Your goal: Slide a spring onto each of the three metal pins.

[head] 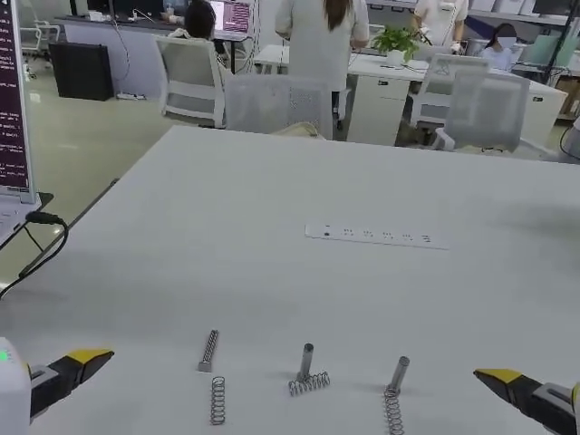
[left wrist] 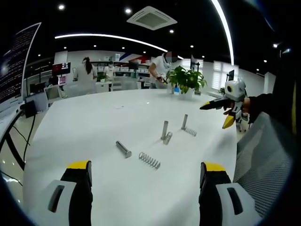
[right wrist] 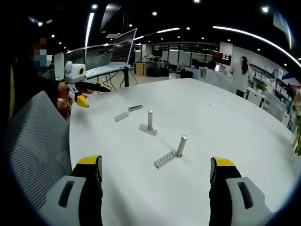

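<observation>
Logging worktop state. The white worktop (head: 272, 190) carries three metal pins in a row near its front edge, with one spring beside each. No spring sits on a pin yet.

- Left pin (head: 209, 351): lying on its side. The left spring (head: 217, 400) lies flat just beside it, on the person's side. The left gripper view shows a small gap between the two.
- Middle pin (head: 306, 361): upright. The middle spring (head: 309, 384) lies flat at its foot and appears to touch the base.
- Right pin (head: 399, 372): upright. The right spring (head: 393, 412) lies flat with one end at the pin's foot.

Left tongs (head: 86, 361): held low at the lower left of the head view, well apart from the left pin. Their own view shows the jaws spread wide, with nothing between them.

Right tongs (head: 497, 374): held low at the lower right, near the right pin but not touching it. The jaws are spread wide and empty.

Farther back, a white power strip (head: 376, 236) lies flat mid-worktop. A laptop (head: 11, 100) stands at the left edge, and a black cable (head: 41, 249) trails below it. Beyond the worktop are office chairs, desks, a potted plant (head: 396, 38) and several people.
</observation>
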`<state>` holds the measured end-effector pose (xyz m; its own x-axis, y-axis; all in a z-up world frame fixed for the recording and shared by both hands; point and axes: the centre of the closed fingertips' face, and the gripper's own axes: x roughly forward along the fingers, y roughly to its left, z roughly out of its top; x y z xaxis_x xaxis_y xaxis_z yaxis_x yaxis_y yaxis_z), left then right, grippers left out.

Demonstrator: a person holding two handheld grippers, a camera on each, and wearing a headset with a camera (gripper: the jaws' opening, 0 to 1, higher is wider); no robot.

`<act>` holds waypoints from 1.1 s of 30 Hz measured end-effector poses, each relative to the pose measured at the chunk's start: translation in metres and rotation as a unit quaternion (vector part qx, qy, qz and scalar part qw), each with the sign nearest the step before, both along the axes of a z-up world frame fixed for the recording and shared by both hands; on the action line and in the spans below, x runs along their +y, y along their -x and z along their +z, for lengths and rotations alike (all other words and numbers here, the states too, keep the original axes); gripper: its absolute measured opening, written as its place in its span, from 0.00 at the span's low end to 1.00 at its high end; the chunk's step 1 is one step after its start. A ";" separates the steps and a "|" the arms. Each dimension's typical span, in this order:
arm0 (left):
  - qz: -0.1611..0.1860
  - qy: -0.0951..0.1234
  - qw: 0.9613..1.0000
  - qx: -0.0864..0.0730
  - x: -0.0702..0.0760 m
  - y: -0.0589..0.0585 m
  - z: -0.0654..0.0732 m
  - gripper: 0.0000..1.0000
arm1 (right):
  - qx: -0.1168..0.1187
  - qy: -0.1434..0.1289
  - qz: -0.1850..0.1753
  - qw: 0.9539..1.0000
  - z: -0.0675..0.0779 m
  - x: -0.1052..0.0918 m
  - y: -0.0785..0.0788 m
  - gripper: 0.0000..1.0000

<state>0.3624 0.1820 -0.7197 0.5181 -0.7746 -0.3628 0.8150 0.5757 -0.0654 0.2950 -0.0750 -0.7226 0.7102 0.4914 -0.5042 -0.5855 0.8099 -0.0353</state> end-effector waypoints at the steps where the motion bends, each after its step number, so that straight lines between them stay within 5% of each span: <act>1: 0.000 0.000 1.000 0.000 0.000 0.000 0.000 0.93 | 0.000 0.000 0.000 1.000 0.000 0.000 0.000 0.94; 33: -0.001 0.005 1.000 0.000 -0.008 -0.010 0.004 0.90 | 0.000 0.003 -0.001 1.000 0.000 0.002 0.001 0.94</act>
<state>0.3721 0.1743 -0.7158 0.5161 -0.7795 -0.3551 0.8165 0.5729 -0.0709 0.2942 -0.0729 -0.7230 0.7115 0.4863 -0.5073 -0.5831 0.8114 -0.0400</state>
